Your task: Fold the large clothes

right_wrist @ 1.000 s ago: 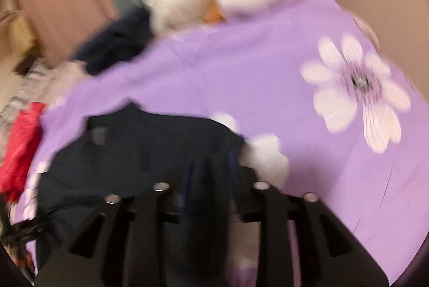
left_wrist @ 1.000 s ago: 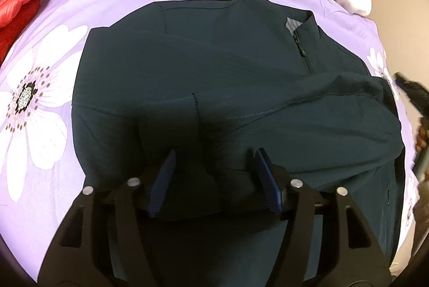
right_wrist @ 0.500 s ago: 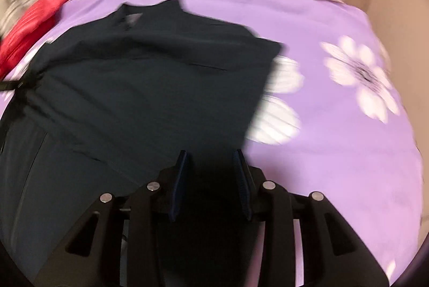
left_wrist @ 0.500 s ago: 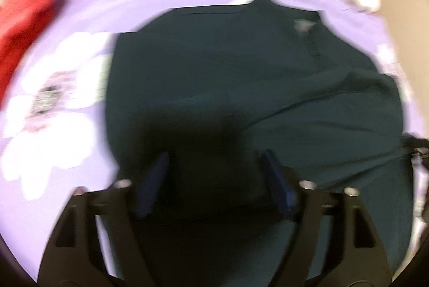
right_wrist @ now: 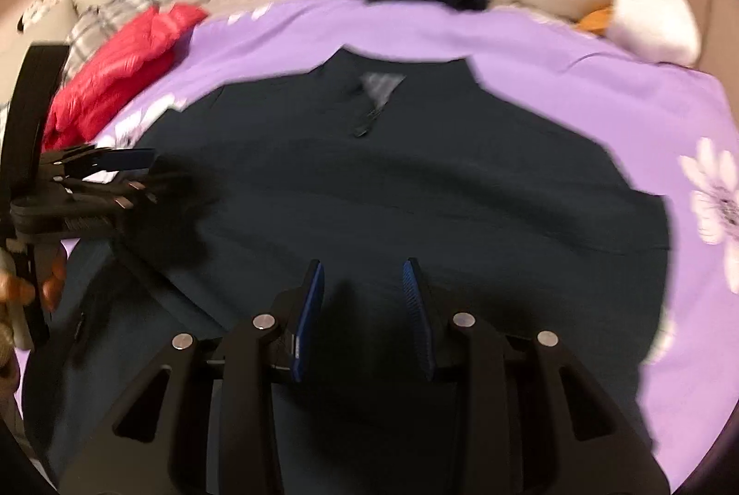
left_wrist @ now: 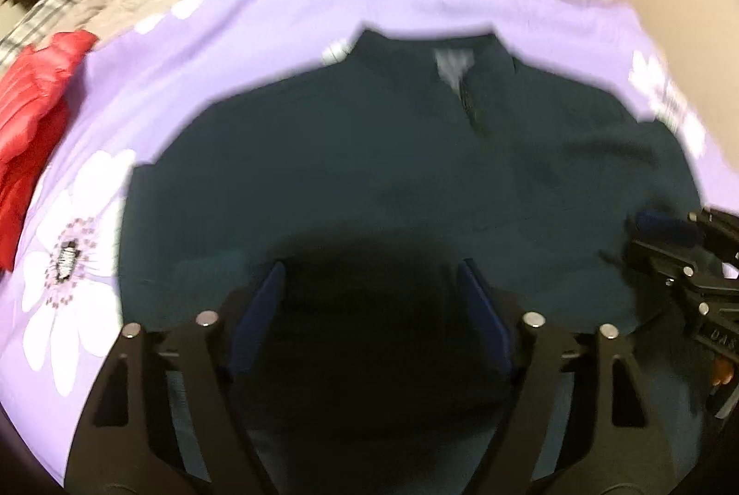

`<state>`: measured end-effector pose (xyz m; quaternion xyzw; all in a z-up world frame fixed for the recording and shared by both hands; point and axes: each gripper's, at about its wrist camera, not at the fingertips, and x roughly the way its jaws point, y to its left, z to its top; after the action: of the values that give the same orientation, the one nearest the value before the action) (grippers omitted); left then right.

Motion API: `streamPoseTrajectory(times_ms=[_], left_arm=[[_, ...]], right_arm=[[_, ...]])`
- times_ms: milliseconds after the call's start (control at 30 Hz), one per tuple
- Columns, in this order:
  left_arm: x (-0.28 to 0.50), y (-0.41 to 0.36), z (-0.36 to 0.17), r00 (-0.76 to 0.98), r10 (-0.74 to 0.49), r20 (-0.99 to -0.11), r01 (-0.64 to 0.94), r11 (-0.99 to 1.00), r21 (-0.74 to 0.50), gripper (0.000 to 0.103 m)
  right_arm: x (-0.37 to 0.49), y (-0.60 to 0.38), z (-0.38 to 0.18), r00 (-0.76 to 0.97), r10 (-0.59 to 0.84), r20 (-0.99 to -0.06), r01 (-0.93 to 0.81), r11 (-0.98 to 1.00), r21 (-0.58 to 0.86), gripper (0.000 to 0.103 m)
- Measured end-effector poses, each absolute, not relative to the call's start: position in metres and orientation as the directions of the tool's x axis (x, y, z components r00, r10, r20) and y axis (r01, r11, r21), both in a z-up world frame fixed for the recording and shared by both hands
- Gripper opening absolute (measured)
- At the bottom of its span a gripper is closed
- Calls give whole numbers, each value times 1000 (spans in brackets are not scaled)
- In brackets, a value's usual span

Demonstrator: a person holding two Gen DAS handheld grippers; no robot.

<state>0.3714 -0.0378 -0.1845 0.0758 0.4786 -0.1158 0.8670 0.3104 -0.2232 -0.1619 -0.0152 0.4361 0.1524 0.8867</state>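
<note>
A dark pullover (left_wrist: 369, 153) lies flat on the purple bedspread (left_wrist: 138, 88), collar at twelve o'clock. Left gripper (left_wrist: 369, 301) stands wide, closing, over its hem; right gripper (right_wrist: 362, 301) narrow, pads gripping nothing.

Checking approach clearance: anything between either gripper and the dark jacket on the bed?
Nothing visible. The dark jacket lies flat on the purple sheet, directly under the left gripper, whose jaws are closing, and the right gripper. Other clothes sit far off.
</note>
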Motion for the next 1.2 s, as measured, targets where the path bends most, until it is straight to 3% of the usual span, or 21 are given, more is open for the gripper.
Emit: streamPoseTrajectory(times_ms=[100, 300, 400, 567, 800, 867, 1033, 1200], left_arm=[[377, -36, -208, 465, -124, -877, 263, 965, 3, 77], [358, -23, -181, 502, -163, -850, 244, 969, -42, 75], [335, -23, -174, 524, -197, -829, 285, 957, -47, 82], [317, -31, -193, 502, -123, -856, 316, 948, 49, 81], [273, 22, -170, 514, -115, -850, 223, 975, 3, 84], [253, 51, -165, 503, -149, -851, 185, 981, -63, 91], [195, 101, -167, 512, -206, -834, 75, 978, -196, 92], [147, 88, -179, 512, -229, -828, 99, 973, -208, 92]], right_arm=[[321, -208, -180, 527, 226, -820, -286, 955, 79, 36], [304, -231, -163, 567, 164, -807, -239, 970, 29, 36], [284, -251, -155, 597, 149, -789, -212, 977, 24, 42], [263, -276, -167, 582, 103, -807, -153, 988, 17, 45], [222, -314, -150, 596, 9, -803, -23, 1000, -6, 49], [202, -318, -143, 601, 27, -799, -13, 1000, 24, 54], [147, -290, -138, 592, 169, -788, -113, 986, 126, 61], [108, -222, -154, 533, 263, -804, -273, 953, 130, 61]])
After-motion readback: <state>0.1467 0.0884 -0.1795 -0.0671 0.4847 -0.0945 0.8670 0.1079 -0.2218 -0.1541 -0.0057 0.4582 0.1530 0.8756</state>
